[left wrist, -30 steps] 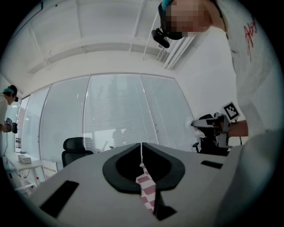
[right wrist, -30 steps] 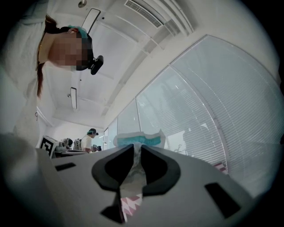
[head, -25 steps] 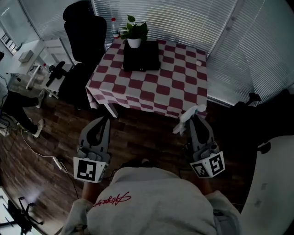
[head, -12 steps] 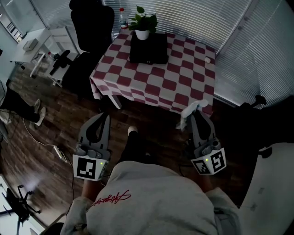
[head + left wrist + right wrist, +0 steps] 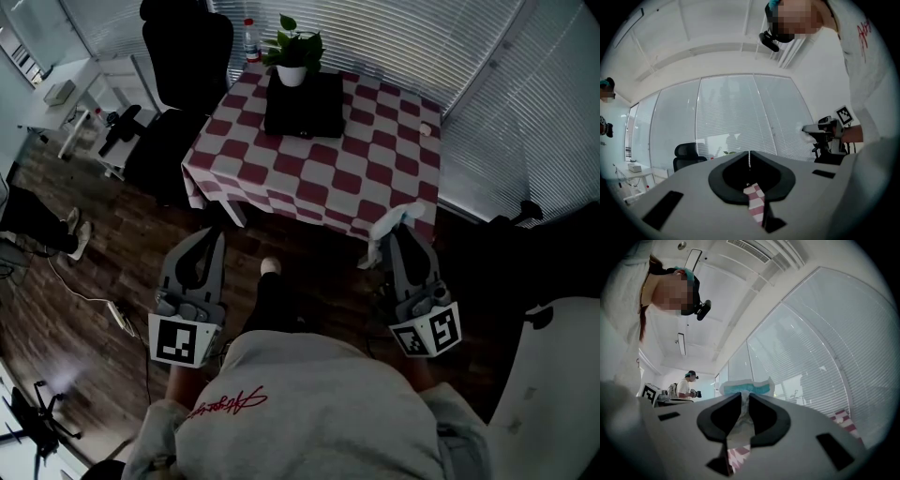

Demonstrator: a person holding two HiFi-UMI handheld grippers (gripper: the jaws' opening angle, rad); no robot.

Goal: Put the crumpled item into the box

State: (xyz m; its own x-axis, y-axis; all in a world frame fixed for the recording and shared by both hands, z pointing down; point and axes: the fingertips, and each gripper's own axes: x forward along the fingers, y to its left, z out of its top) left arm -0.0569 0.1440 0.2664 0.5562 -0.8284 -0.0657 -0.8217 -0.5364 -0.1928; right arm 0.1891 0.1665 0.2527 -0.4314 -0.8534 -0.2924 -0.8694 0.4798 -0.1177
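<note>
we have stepped a little nearer the worktop [image 5: 309,178] since a second ago. the left tool [image 5: 208,242] is closed on nothing, kept low and out of the way. the right tool [image 5: 401,236] pinches the item [image 5: 387,225], carried forward toward the box [image 5: 302,105] at the worktop's far end.

The crumpled item [image 5: 388,228] is a white, rumpled wad with a teal patch across its top edge [image 5: 746,386]. It is pinched between the jaws of the right gripper [image 5: 401,234], sticking out past their tips, at the right centre of the head view, off the near edge of the checkered surface [image 5: 375,164]. The box [image 5: 302,105] is dark, low and square, lying flat at the far side of that surface, upper centre of the frame, well apart from the item.
</note>
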